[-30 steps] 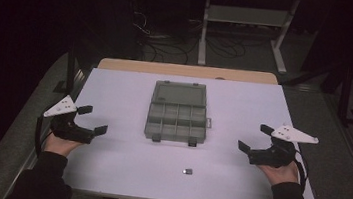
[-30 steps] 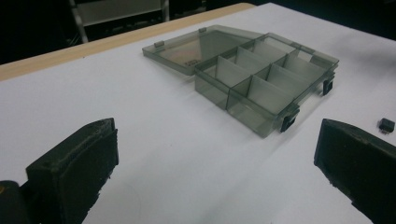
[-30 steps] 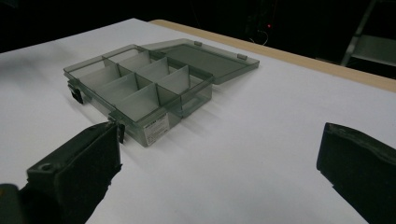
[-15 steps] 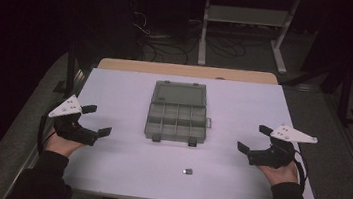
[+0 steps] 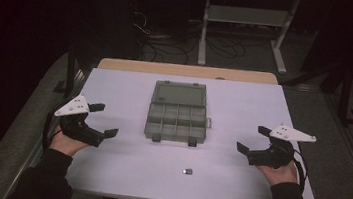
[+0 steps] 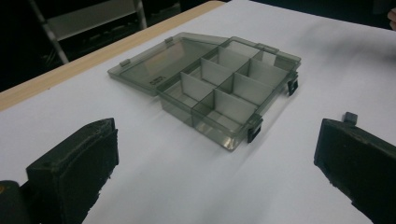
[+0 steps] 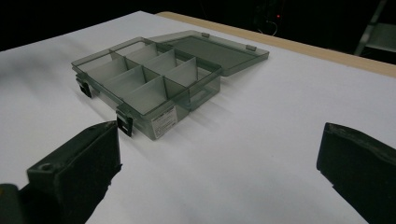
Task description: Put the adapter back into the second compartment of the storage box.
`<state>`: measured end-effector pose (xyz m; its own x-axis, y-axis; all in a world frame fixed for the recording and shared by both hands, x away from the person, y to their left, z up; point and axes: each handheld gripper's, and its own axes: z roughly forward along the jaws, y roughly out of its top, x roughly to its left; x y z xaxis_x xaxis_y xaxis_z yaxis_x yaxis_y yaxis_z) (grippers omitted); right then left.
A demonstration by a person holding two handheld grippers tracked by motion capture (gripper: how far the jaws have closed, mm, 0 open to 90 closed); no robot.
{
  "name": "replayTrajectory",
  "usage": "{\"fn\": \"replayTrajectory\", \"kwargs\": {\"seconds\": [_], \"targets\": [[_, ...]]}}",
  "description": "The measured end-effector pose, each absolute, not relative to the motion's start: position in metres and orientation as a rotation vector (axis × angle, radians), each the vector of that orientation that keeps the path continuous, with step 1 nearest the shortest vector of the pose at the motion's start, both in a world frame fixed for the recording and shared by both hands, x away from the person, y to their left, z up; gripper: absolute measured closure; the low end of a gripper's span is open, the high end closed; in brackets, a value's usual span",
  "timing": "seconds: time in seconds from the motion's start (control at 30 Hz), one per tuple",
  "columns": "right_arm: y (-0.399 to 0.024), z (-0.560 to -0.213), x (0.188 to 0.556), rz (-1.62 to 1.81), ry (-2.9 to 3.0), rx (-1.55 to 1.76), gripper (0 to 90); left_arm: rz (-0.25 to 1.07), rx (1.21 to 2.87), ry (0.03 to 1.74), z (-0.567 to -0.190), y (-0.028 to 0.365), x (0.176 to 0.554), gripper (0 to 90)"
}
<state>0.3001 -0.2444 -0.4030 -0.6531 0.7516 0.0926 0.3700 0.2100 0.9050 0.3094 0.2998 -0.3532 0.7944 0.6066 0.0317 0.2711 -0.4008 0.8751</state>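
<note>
Fingers on both grippers spread wide, pinching nothing. Left gripper [image 5: 100, 119] hovers over the left edge of the white surface [image 5: 243, 112], right gripper [image 5: 254, 139] over the right edge, both angled inward. In the left gripper view the 2 black fingers [image 6: 77, 163] frame the organizer box [image 6: 219, 88]; same in the right gripper view, fingers [image 7: 79, 161] either side of the box [image 7: 154, 79].

Box sits mid-surface [image 5: 178, 112], between the 2 grippers and well apart from each. Lid is folded back flat on the far side, compartments look empty, 2 latches hang off the near wall. Small dark part [image 5: 187, 171] lies on the surface near the person, just right of centre, apart from the box.

Step in hand, as I judge it: reach for the small part and drop it in a compartment. Right gripper looks closer. To do it well: come down over the part with fingers straddling it, tips almost on the surface, close slowly so it doesn't skid or flip. Part is tiny, so centre it between the pads before closing. Left gripper can steady the box by its left wall if it slides. Lift clear of the near wall and latches before moving over a compartment.
</note>
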Motion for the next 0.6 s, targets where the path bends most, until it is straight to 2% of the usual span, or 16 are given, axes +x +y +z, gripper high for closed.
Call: {"fn": "replayTrajectory", "kwargs": {"seconds": [0.6], "targets": [[-0.243,-0.404,0.301,1.424,2.149,1.048,0.0,0.381,2.058,0.547,-0.343,0.266,0.312,0.0]]}}
